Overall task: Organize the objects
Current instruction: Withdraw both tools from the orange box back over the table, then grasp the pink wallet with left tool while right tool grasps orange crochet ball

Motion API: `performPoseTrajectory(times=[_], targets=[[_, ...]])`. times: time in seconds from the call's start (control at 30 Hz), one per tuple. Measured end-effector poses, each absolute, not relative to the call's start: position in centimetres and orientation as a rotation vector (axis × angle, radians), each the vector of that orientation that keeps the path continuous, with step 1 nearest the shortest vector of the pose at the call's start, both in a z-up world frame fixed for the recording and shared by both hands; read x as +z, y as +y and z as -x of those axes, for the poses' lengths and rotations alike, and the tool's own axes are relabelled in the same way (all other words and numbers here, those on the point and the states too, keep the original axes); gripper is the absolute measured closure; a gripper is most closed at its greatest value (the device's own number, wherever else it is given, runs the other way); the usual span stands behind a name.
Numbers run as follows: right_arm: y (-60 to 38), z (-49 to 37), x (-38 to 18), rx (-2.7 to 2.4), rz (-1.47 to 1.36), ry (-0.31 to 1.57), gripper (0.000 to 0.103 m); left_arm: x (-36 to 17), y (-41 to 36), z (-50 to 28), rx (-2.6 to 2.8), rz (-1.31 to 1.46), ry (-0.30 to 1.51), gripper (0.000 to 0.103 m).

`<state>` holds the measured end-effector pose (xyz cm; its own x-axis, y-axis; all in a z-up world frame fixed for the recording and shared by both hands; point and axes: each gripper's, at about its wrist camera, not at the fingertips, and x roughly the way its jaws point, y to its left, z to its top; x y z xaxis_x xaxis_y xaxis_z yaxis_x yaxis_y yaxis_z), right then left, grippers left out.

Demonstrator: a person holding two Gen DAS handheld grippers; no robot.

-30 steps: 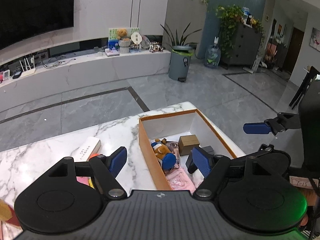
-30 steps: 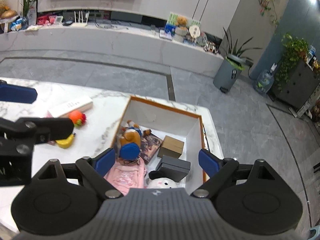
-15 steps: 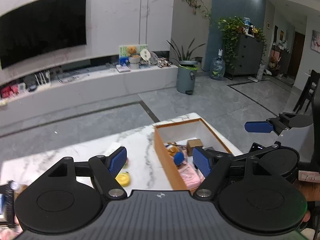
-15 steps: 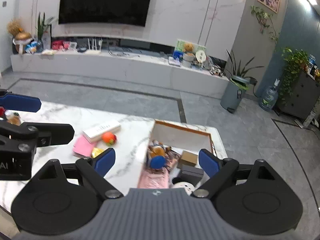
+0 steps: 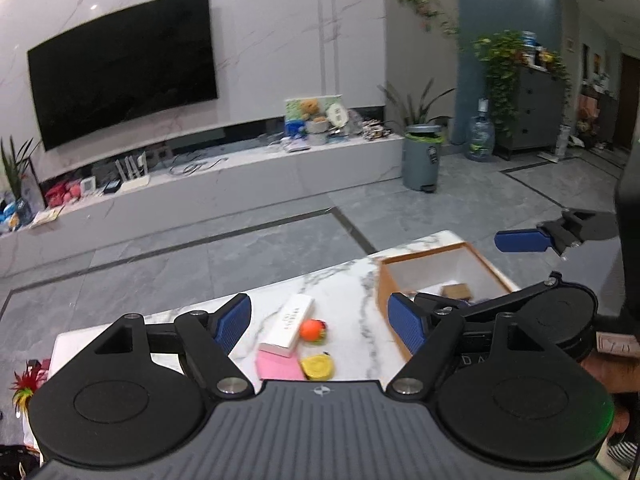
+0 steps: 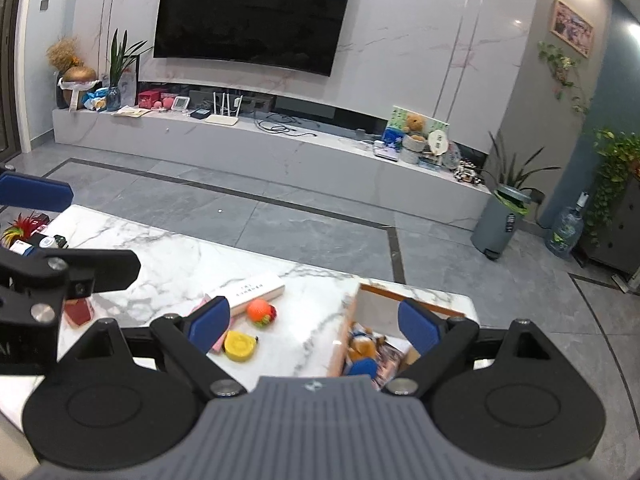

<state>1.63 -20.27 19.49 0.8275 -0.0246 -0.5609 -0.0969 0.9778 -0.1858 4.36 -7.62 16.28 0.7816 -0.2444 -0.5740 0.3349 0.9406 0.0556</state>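
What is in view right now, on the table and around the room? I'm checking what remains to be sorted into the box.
Table: one, white marble.
Box: one, orange-edged, white inside, at the table's right end.
Plush toy: one, brown and blue, inside the box.
Small carton: one, brown, inside the box.
Long box: one, white, on the table left of the box.
Ball: one, orange, beside the long box.
Tape measure: one, yellow, nearer than the ball.
Pink pad: one, beside the tape measure.
Television: one, black, on the wall.
Bin: one, grey, on the floor.
Left gripper: blue pads, jaws opening, nothing between them.
Right gripper: blue pads, open, empty.
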Motion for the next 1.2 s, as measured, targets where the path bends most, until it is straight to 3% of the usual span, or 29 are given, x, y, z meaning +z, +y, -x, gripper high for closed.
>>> performPoseTrajectory(times=[0.23, 0.63, 1.07, 1.2], targets=[[-18.7, -11.3, 12.5, 0.077, 0.141, 0.704, 0.012, 8.8, -4.8, -13.1, -0.253, -0.054, 0.698, 0.014], [-19.6, -22.8, -6.5, 0.073, -0.003, 0.955, 0.012, -8.1, -1.2, -21.0, -0.170, -0.027, 0.890, 0.015], [-20.4, -23.8, -7.6, 0.090, -0.127, 0.877, 0.012, -11.8, -2.3, -21.0, -0.215, -0.065, 0.883, 0.015], [-20.3, -22.8, -8.6, 0.075, -0.135, 0.888, 0.012, -13.0, -2.5, -21.6, -0.213, 0.003, 0.903, 0.009]])
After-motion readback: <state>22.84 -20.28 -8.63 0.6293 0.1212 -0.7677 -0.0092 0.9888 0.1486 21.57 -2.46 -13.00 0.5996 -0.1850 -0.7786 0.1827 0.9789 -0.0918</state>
